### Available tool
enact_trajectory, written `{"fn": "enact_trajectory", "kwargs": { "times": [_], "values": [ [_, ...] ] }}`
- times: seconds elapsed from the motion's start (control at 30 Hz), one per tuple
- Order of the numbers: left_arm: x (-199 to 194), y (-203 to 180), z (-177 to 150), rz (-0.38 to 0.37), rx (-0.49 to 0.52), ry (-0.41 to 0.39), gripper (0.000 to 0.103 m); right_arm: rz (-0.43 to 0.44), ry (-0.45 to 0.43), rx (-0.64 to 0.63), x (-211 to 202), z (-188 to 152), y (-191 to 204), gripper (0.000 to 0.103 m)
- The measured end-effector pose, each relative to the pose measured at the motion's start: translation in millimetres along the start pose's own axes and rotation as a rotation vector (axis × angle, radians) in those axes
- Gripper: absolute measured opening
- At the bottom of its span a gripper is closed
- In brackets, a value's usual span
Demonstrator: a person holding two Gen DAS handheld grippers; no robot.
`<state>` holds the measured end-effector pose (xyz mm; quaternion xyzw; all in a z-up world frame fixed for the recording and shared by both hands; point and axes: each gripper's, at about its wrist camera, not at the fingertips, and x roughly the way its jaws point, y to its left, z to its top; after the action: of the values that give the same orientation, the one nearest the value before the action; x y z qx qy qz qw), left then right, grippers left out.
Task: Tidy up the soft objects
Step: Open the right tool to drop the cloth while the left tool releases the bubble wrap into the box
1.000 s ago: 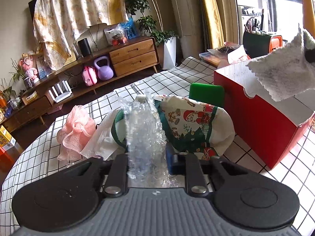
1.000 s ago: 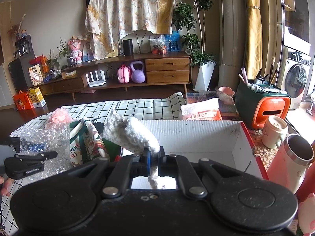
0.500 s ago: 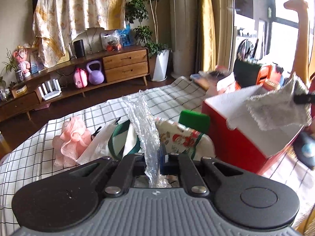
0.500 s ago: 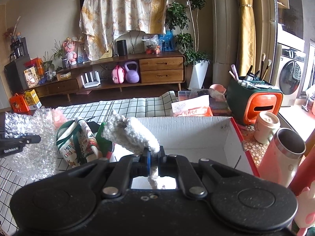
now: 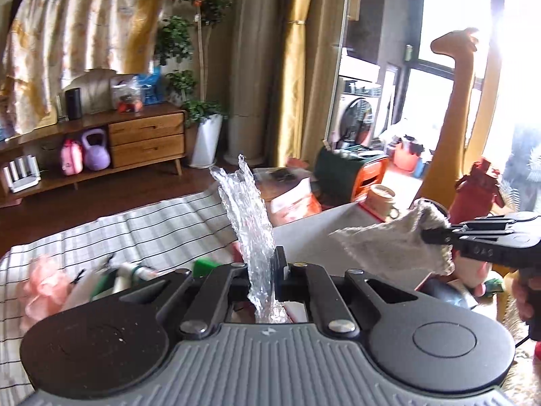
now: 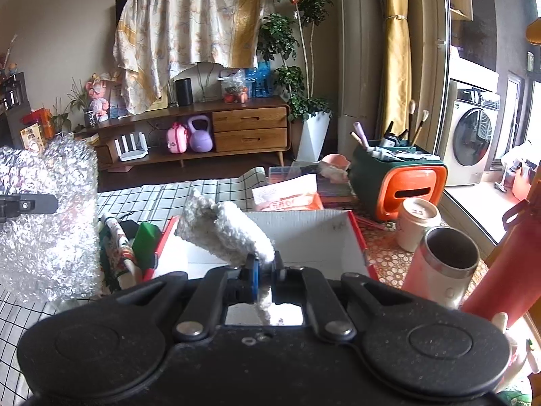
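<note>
My left gripper (image 5: 268, 270) is shut on a sheet of clear bubble wrap (image 5: 252, 223), which stands up between its fingers above the checked cloth. The same bubble wrap (image 6: 47, 237) hangs at the left of the right wrist view, pinched by the left gripper (image 6: 50, 203). My right gripper (image 6: 263, 272) is shut on a white fluffy cloth (image 6: 226, 233), held over the open red box (image 6: 355, 233) with its white inside. In the left wrist view, that cloth (image 5: 389, 247) dangles from the right gripper (image 5: 426, 235) above the box (image 5: 304, 233).
A pink mesh sponge (image 5: 44, 287), a printed Christmas pouch (image 6: 118, 247) and a green block (image 6: 145, 237) lie on the checked cloth (image 6: 162, 199) left of the box. A steel tumbler (image 6: 446, 267), a white cup (image 6: 416, 223) and an orange-green organiser (image 6: 399, 179) stand to the right.
My left gripper closed on the bubble wrap and lifted it off the cloth toward the box. My right gripper drifted slightly, still holding the white cloth over the box.
</note>
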<state>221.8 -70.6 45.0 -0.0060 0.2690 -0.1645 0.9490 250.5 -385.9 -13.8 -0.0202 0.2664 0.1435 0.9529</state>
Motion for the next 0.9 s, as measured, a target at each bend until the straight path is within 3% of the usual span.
{"fn": "enact_trajectory", "kwargs": {
  "times": [0.37, 0.9],
  "values": [
    [76, -46, 18, -0.113, -0.052, 0.041, 0.005, -0.066, 0.029, 0.035, 22, -9, -25, 0.005],
    [182, -56, -12, -0.108, -0.064, 0.192, 0.005, -0.149, 0.124, 0.043, 88, -28, -39, 0.006]
  ]
}}
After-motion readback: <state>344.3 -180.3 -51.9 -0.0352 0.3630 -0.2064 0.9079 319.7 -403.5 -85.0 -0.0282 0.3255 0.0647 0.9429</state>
